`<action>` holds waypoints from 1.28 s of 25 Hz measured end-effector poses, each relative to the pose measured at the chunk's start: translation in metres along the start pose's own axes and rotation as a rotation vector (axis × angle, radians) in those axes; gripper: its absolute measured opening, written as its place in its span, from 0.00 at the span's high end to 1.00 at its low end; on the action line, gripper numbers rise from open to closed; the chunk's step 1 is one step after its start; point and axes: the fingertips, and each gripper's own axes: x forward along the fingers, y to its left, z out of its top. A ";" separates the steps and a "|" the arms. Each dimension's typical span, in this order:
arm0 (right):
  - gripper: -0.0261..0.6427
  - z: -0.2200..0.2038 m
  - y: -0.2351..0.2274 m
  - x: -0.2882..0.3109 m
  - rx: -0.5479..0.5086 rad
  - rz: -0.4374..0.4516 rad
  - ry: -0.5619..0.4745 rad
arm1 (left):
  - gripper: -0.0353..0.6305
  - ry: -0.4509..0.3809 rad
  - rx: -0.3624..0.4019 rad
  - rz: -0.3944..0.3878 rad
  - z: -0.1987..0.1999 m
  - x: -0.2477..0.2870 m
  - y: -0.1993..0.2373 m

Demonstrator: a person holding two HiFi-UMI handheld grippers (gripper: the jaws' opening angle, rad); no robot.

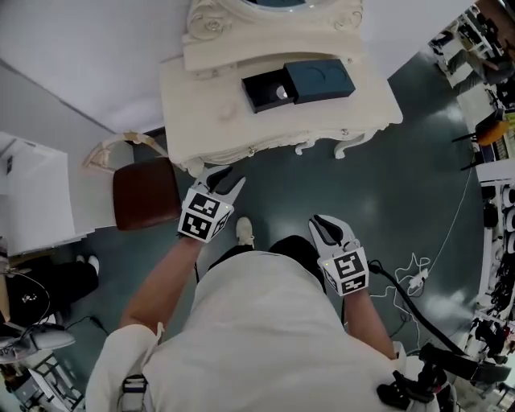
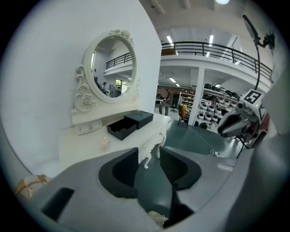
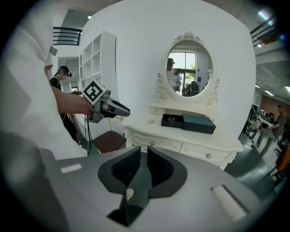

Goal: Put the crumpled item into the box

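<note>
A dark box (image 1: 298,84) lies on the white dressing table (image 1: 201,121), its drawer pulled out to the left with a small shiny thing in it. A pale, clear crumpled item (image 1: 228,113) rests on the tabletop left of the box; in the left gripper view the crumpled item (image 2: 105,144) sits in front of the box (image 2: 131,123). My left gripper (image 1: 228,180) hovers off the table's front edge, open and empty (image 2: 148,156). My right gripper (image 1: 323,226) hangs lower over the floor; its jaws (image 3: 143,154) stand a narrow gap apart with nothing between them.
An oval mirror (image 1: 265,16) stands at the table's back. A brown stool (image 1: 145,193) sits left of the table, with a white cabinet (image 1: 32,197) beyond it. Cables (image 1: 414,278) trail on the grey floor at the right. The person's shoe (image 1: 245,232) shows below the left gripper.
</note>
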 end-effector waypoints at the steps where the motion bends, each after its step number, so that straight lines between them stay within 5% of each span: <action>1: 0.89 0.003 -0.002 0.003 0.001 -0.001 0.006 | 0.72 0.007 -0.018 0.015 0.000 0.008 0.013; 15: 0.87 0.033 -0.109 0.077 -0.024 0.083 0.033 | 0.63 0.143 -0.130 0.229 0.009 0.138 0.166; 27: 0.87 0.068 -0.256 0.130 -0.061 0.169 0.052 | 0.57 0.361 -0.149 0.326 -0.006 0.219 0.221; 32: 0.88 0.073 -0.287 0.144 -0.069 0.199 0.053 | 0.69 0.420 -0.171 0.365 -0.014 0.225 0.228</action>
